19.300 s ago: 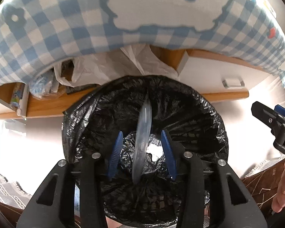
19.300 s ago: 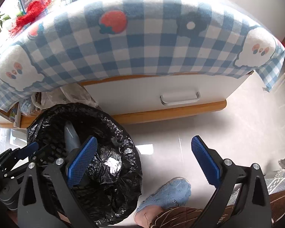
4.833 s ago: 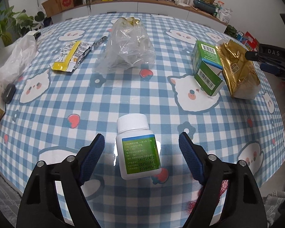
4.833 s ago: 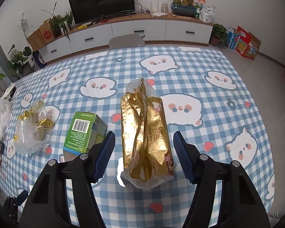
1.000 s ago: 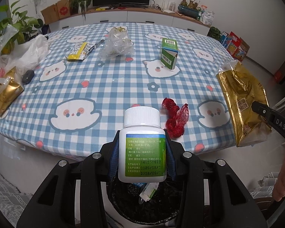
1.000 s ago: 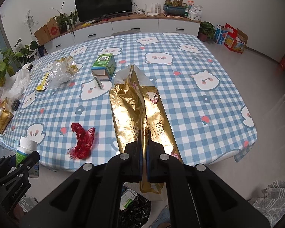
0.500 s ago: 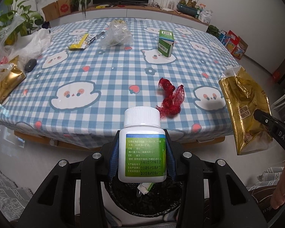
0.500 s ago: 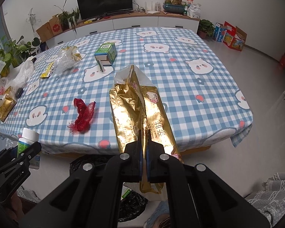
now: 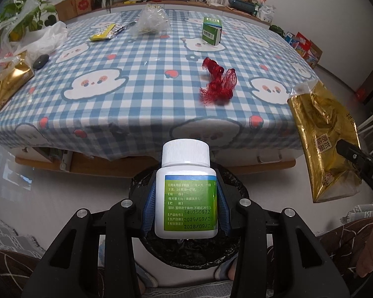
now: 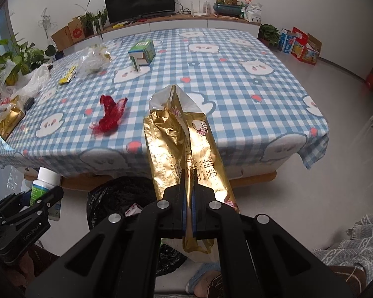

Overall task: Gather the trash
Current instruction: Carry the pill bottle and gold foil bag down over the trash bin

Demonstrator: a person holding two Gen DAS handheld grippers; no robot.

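My left gripper (image 9: pixel 185 207) is shut on a white pill bottle (image 9: pixel 185 193) with a green label, held upright above the black-lined trash bin (image 9: pixel 236 250) on the floor. My right gripper (image 10: pixel 188 211) is shut on a gold foil bag (image 10: pixel 186 154), which hangs over the floor just right of the bin (image 10: pixel 112 196). The bag also shows at the right of the left wrist view, gold foil bag (image 9: pixel 325 139). In the right wrist view the bottle (image 10: pixel 43 185) and the left gripper (image 10: pixel 41 202) appear at the lower left.
On the checked tablecloth (image 9: pixel 141 79) lie a red mesh net (image 9: pixel 217 83), a green carton (image 9: pixel 211 31), a clear crumpled bag (image 9: pixel 151 19), a yellow wrapper (image 9: pixel 104 32), a second gold packet (image 9: pixel 10 80) and white plastic bags (image 9: pixel 47 38). A person's feet (image 10: pixel 204 275) stand by the bin.
Both grippers have pulled back from the table and sunk lower with their loads. The table edge has receded and the bin now fills more of the view under the bottle.
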